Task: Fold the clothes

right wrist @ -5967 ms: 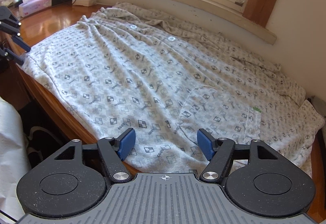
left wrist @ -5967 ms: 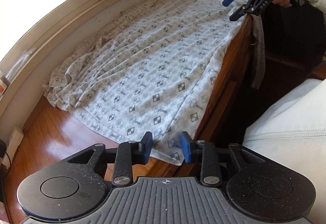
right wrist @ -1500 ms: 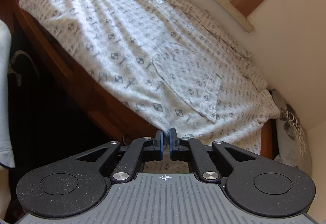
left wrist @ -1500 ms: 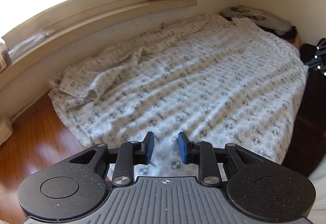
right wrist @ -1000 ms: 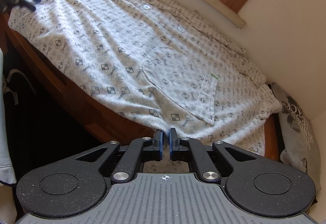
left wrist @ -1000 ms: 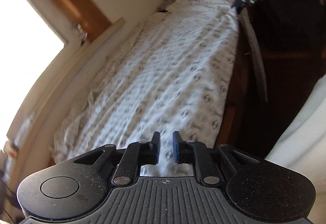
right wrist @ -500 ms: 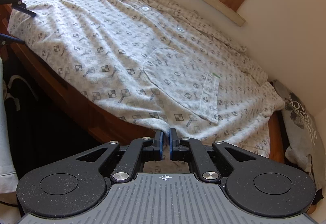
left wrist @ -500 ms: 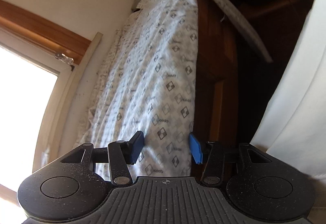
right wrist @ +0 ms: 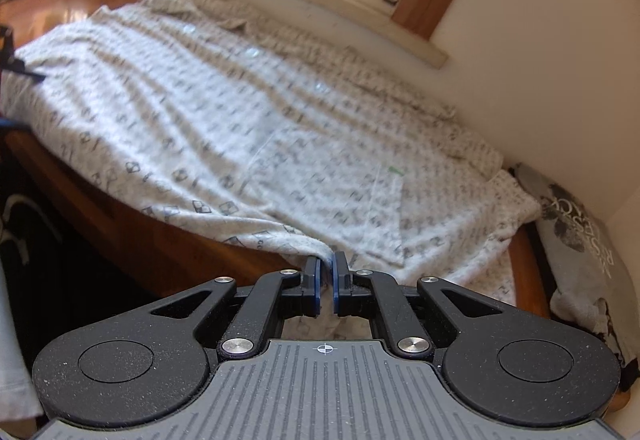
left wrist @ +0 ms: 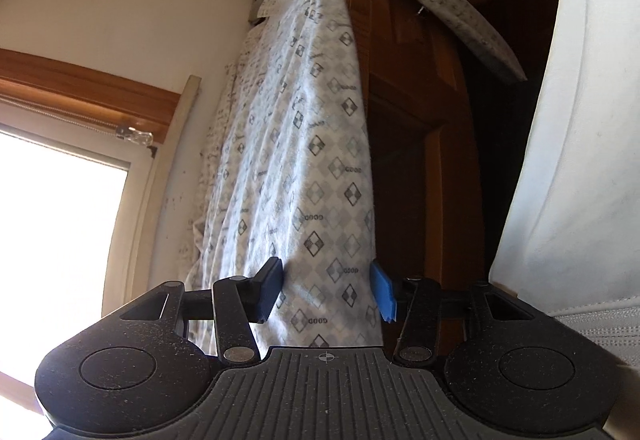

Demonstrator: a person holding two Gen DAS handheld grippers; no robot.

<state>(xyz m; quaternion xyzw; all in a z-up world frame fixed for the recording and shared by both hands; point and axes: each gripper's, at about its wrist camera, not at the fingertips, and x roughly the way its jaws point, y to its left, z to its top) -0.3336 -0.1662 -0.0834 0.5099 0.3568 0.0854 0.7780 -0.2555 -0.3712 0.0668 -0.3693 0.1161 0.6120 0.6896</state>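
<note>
Two grippers work near hem of patterned shirt [right wrist: 248, 112], spread flat on wooden desk [right wrist: 132, 228]. Left gripper [left wrist: 326, 286], nearly closed second ago, now stands half-spread, rolled sideways, hem edge between pads, no pinch yet. Right gripper [right wrist: 325, 282] stays clamped on hem by desk's front edge. Judgement: left regrasp pending before fold starts. Versus six seconds back: both stood wide, clear of shirt.

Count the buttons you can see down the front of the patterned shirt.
2 show in the blurred right wrist view: one button toward the collar end of the shirt, another button further down the placket. More may be lost in blur or folds.
</note>
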